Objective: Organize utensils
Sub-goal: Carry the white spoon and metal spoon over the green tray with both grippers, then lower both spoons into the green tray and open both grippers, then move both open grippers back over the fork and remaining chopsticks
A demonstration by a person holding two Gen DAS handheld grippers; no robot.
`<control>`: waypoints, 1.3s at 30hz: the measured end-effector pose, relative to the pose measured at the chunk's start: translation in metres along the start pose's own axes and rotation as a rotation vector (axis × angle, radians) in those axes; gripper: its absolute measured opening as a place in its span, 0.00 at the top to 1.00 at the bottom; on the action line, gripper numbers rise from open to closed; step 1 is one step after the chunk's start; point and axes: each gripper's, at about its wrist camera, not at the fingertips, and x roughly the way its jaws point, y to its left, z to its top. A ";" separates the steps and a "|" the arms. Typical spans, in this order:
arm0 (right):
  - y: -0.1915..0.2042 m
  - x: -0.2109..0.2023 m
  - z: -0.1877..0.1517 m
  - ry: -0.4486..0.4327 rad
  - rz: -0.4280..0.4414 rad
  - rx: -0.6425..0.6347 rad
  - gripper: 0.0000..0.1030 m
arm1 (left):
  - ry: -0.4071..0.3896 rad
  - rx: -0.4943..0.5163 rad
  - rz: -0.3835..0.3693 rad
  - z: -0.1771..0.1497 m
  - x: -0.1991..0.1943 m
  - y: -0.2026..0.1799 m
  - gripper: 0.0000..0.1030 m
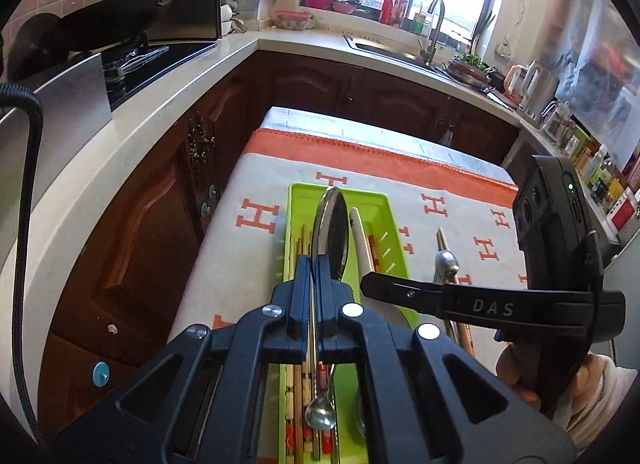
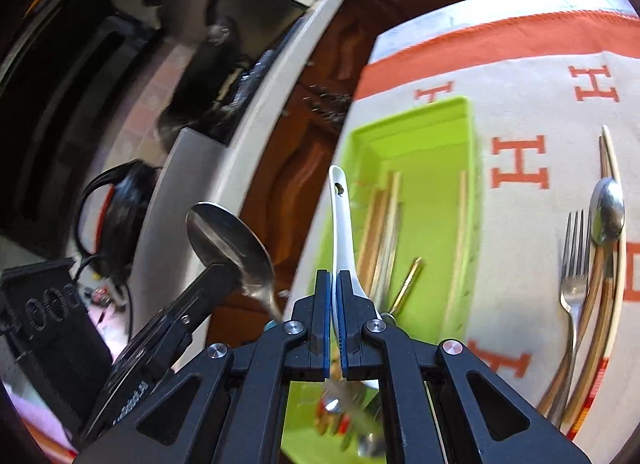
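Above the lime-green plastic utensil tray (image 2: 432, 199) on the white cloth with orange H letters (image 2: 532, 111), both grippers carry spoons. Left gripper (image 1: 311, 264) is clenched on the thin handle of a large stainless-steel spoon (image 1: 331, 227), whose bowl points toward the tray's far end. Right gripper (image 2: 334, 280) is clamped on a white ceramic soup spoon (image 2: 340, 215), its holed handle pointing away over the tray's left half.

Risks, as I judge them: the steel handle is thin and slick, so the heavy bowl could pivot in the pads and drop crooked across the chopsticks already in the tray. The ceramic spoon is gripped near its bowl; released from any height it could chip or bounce out. The two grippers are close side by side over one narrow tray, so they may knock each other if both lower together.

Counts: two spoons held, one per gripper. On the cloth to the tray's right lie one steel fork (image 2: 574, 264), one smaller steel spoon (image 2: 606, 211) and what looks like a pair of wooden chopsticks (image 2: 614, 167). Inside the tray I see several chopsticks and at least one small spoon near the close end; blur and the grippers prevent an exact count.
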 end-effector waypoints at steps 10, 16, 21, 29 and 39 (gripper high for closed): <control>-0.026 0.041 0.020 -0.009 -0.115 0.012 0.96 | 0.094 -0.005 -0.014 -0.012 0.067 -0.015 1.00; -0.026 0.026 0.017 -0.017 -0.110 -0.013 0.73 | 0.114 -0.016 -0.012 -0.021 0.068 -0.016 0.98; -0.012 0.005 0.009 -0.032 -0.093 -0.066 0.69 | 0.110 -0.042 -0.015 -0.026 0.050 -0.015 0.88; 0.002 -0.027 -0.016 -0.031 -0.114 -0.162 0.69 | 0.081 -0.038 -0.019 -0.039 0.014 -0.026 0.72; -0.009 -0.100 -0.052 -0.082 -0.193 -0.223 0.69 | 0.071 0.009 -0.068 -0.050 -0.017 -0.066 0.72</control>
